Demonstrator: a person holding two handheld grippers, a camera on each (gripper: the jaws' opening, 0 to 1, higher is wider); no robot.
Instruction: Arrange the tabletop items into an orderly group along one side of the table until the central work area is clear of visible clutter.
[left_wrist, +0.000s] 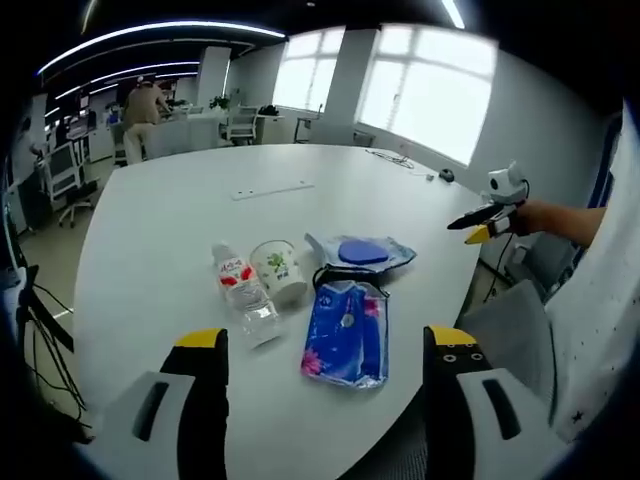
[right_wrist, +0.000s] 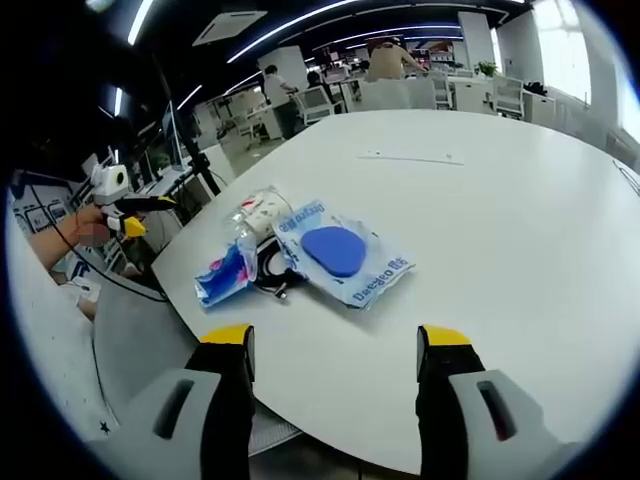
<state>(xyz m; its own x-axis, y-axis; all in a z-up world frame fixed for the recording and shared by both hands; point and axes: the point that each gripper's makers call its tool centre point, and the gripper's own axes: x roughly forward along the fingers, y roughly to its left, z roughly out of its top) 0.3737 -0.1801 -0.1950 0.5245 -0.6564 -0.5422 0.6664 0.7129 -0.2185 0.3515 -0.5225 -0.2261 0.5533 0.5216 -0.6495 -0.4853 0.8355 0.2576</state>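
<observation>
Clutter sits grouped at centre frame on the white surface (left_wrist: 160, 240): water bottle (left_wrist: 243, 292), paper cup (left_wrist: 279, 270), blue packet (left_wrist: 346, 333), and bag with blue disc (left_wrist: 362, 252). Left tool (left_wrist: 326, 345) and right tool (right_wrist: 335, 338) hang released, grasping nothing.

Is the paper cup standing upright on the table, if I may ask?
No, the paper cup lies on its side beside the water bottle.

Bright daylight from windows (left_wrist: 420, 95) and ceiling strip lights (left_wrist: 160, 30); sharp centre, fisheye-bent edges.
</observation>
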